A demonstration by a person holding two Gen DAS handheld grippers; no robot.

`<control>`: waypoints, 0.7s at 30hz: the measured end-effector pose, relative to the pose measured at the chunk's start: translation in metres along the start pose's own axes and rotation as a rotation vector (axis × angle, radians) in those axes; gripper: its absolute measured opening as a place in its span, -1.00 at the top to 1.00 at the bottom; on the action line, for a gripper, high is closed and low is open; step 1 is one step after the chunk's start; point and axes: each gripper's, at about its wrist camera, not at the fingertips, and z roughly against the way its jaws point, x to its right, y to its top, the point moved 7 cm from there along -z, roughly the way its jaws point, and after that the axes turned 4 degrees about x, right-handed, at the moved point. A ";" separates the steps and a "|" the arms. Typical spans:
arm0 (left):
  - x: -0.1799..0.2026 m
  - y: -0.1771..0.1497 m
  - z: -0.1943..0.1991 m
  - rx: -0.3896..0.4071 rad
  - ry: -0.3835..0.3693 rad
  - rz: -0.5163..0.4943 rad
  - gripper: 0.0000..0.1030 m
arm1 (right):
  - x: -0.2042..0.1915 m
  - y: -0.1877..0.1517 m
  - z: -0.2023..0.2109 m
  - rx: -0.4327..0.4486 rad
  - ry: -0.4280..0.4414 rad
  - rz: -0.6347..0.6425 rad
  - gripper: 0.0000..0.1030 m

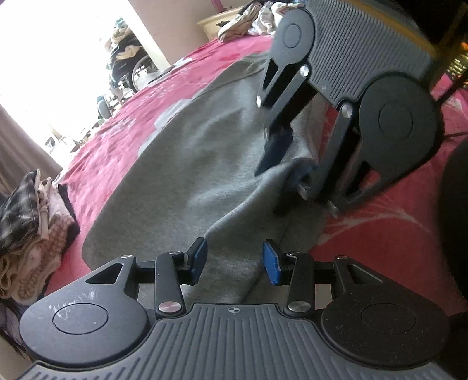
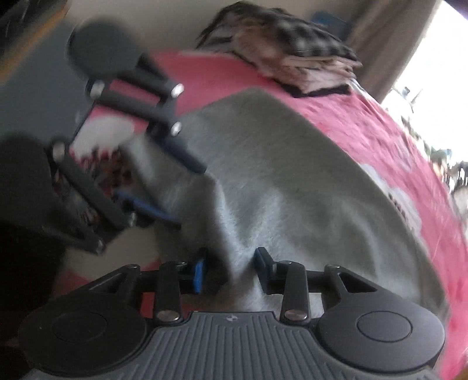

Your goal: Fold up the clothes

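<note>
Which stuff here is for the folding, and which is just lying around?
For the folding:
grey garment
left hand-held gripper
right hand-held gripper

Just lying around:
stack of clothes with a checked one on top
heap of clothes
pink blanket

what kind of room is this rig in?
Most likely a bedroom at home. A pink floral bedspread serves as the work surface, with a grey garment spread on it, a stack of folded clothes at its edge, and a curtained bright window.
</note>
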 end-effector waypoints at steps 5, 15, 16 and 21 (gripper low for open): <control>-0.002 0.002 -0.007 0.016 0.024 -0.052 0.13 | 0.003 0.005 0.016 0.092 -0.074 -0.025 0.90; -0.023 0.005 -0.014 0.048 0.039 0.053 0.56 | 0.027 -0.007 0.055 0.218 -0.087 -0.325 0.56; -0.025 0.005 -0.013 0.050 0.032 0.070 0.57 | 0.031 -0.009 0.059 0.231 -0.084 -0.371 0.32; -0.029 0.006 -0.014 0.044 -0.008 0.124 0.59 | 0.043 -0.024 0.071 0.242 0.009 -0.570 0.28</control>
